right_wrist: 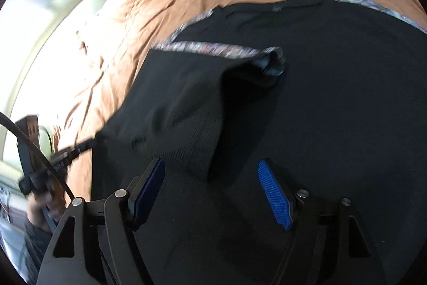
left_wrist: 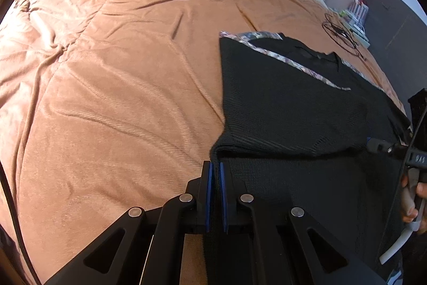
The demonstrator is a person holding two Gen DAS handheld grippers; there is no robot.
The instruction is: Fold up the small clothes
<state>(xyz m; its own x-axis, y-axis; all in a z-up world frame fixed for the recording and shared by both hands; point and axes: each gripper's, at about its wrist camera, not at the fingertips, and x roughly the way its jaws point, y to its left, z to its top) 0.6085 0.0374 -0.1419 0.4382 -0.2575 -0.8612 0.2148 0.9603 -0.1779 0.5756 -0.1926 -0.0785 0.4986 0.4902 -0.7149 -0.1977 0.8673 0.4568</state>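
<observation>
Black garment half-folded on the bed

The left gripper [left_wrist: 216, 172] is clenched on the black garment's [left_wrist: 288, 108] folded edge, lower centre; the right gripper [right_wrist: 210, 178] stands released, jaws wide above the cloth on the orange blanket [left_wrist: 120, 76].

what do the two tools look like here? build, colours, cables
Both are matte black linkage frames with silver pivot pins and blue ribbed pads. The left tool and right tool match. A black cable runs along the left one; white lettering marks the right tool's body, seen from the left wrist.
</observation>
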